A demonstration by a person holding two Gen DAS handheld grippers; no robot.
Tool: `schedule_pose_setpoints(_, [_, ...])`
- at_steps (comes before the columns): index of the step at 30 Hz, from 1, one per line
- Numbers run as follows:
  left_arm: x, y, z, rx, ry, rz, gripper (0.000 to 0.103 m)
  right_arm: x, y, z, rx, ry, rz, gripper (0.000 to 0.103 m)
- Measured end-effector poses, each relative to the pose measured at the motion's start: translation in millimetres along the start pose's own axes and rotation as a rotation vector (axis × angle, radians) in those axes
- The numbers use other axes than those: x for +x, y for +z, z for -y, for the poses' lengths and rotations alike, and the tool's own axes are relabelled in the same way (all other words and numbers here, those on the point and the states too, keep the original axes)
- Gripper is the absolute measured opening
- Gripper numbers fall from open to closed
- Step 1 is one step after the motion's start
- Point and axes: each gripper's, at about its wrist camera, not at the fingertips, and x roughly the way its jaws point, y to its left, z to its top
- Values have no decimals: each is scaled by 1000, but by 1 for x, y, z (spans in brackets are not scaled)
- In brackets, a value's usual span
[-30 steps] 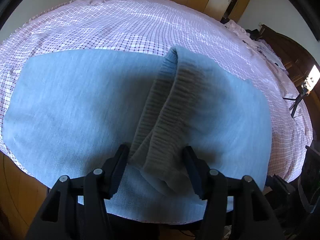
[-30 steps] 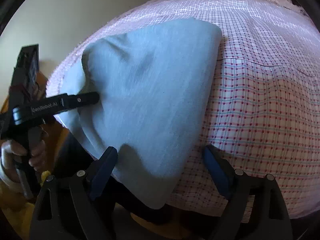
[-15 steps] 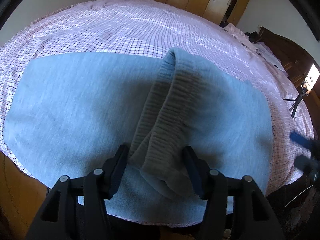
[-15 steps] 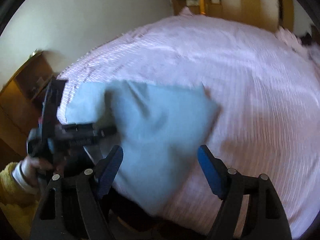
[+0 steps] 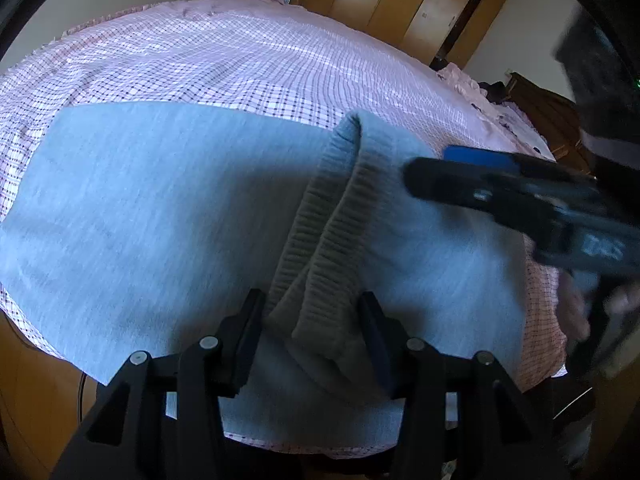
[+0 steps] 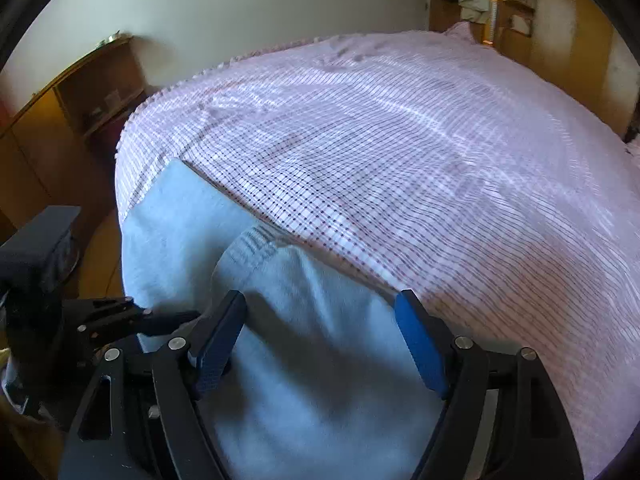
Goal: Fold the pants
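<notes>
Light blue pants [image 5: 152,208] lie folded on the checked bed near its front edge. Their ribbed waistband [image 5: 332,248] stands up as a ridge and runs between the fingers of my left gripper [image 5: 312,312], which is closed on it. My right gripper [image 6: 320,320] is open and hovers over the pants' right part [image 6: 320,380], with cloth between its blue pads [image 6: 420,344] but not pinched. In the left wrist view the right gripper [image 5: 520,192] reaches in from the right above the waistband.
The pink checked bedsheet [image 6: 400,140] covers the bed. Wooden wardrobes [image 5: 420,4] stand behind it, a low wooden shelf [image 6: 100,92] on the left and dark furniture [image 5: 552,116] on the right. The bed's front edge lies just below the grippers.
My right gripper has swung from the pants' right end to over the middle, near the waistband. The left gripper has kept its hold, almost still.
</notes>
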Motion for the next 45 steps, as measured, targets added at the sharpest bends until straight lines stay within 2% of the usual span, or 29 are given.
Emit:
schedule_pose_setpoints(4, [0,-2,0,18,6,1,47,21,-1,6,9,26,-22,72])
schedule_pose_setpoints(11, [4,-2,-5,11,-10,19,48,24,-2,6,5,17,17,69])
schedule_pose_setpoints(13, [4,-3,-5,11,-6,25,48,21,-3,7,23,9,40,58])
schedule_pose_setpoints(15, [3,-3,-3,13,9,30,48,18,-6,8,73,23,62,42])
schedule_pose_setpoints(17, [3,-4,-1,13,22,32,46,15,-8,7,88,25,74,32])
schedule_pose_setpoints(21, [-5,-5,5,19,17,49,33,6,-14,3,105,15,115,19])
schedule_pose_setpoints(31, [-51,-6,18,67,-14,133,30,-34,-20,0,176,76,244,16])
schedule_pose_setpoints(36, [-76,0,15,82,7,171,30,-45,-5,-13,167,101,276,16])
schedule_pose_setpoints(45, [-117,11,-21,19,76,235,30,-38,39,-58,113,157,305,16])
